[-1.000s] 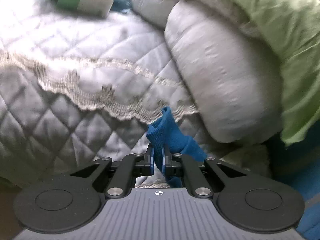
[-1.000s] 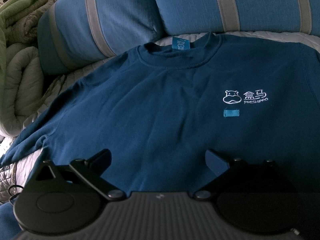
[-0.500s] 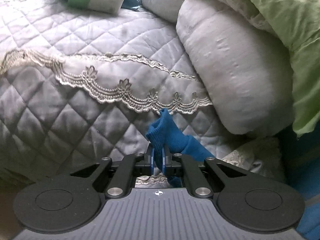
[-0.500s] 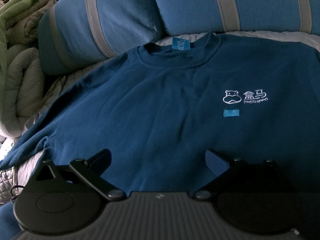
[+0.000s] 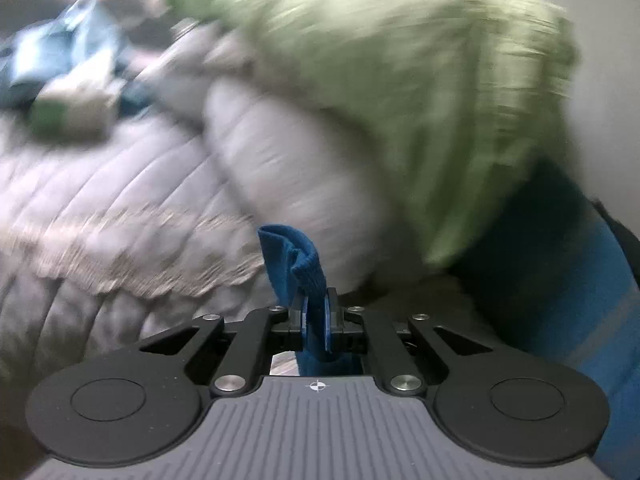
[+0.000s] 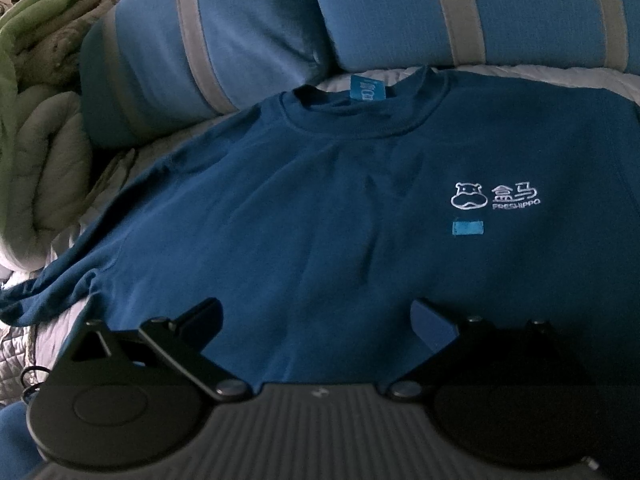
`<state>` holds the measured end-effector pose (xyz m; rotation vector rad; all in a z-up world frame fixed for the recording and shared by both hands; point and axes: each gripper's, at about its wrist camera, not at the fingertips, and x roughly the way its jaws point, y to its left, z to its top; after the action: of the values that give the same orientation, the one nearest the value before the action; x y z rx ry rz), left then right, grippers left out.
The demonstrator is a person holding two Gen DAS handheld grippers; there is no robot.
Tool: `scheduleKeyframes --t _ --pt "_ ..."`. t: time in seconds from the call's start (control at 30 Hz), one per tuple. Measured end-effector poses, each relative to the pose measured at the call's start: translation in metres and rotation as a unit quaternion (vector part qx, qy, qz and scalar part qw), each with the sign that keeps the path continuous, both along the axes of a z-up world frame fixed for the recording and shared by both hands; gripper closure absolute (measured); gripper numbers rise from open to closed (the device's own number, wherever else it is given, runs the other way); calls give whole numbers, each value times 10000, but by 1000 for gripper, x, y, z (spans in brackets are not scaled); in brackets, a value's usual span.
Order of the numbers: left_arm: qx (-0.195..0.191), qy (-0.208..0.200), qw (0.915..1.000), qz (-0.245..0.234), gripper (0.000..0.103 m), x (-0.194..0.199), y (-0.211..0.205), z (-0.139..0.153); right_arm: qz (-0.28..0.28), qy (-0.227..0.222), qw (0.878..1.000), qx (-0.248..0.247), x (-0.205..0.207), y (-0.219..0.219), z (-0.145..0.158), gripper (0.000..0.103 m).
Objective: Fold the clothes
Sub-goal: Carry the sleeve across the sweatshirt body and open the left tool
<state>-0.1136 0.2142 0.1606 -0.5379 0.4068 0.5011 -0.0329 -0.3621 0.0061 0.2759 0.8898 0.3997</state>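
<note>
A dark blue sweatshirt (image 6: 320, 208) with a white hippo logo (image 6: 494, 197) lies face up on the bed, collar toward the pillows. My right gripper (image 6: 316, 316) is open above its lower part, holding nothing. My left gripper (image 5: 316, 322) is shut on the blue sleeve cuff (image 5: 298, 260), which sticks up between the fingers. In the right wrist view the left sleeve (image 6: 52, 292) trails off toward the bottom left edge. The left wrist view is blurred by motion.
Two blue pillows with grey stripes (image 6: 208, 40) lean behind the collar. A grey quilted bedspread (image 5: 100, 208) covers the bed. A folded grey and green duvet (image 5: 400, 100) lies at the left side. A white and green packet (image 5: 68, 112) lies far off.
My left gripper has swung quickly, still shut on the cuff; its view now shows more of the green duvet and is blurred. The sleeve has shifted a little. My right gripper holds still.
</note>
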Motion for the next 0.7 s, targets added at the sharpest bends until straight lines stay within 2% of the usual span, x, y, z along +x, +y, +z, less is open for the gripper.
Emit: scheduleKeyframes --t 0.13,0.27,0.53,0.7 --pt "731 57 9960 -518 95 15 -43 26 -3 -19 10000 -14 0 0 1 0" --pt "1196 111 9879 -981 95 30 -81 39 0 -68 10000 -62 -2 1 2 0" --pt "1668 140 9712 -1693 95 57 -139 52 -1 -403 9991 -121 -8 1 9 0" --pt "1852 -22 9594 -2126 95 68 -176 61 48 -496 9986 -173 -9 2 12 0"
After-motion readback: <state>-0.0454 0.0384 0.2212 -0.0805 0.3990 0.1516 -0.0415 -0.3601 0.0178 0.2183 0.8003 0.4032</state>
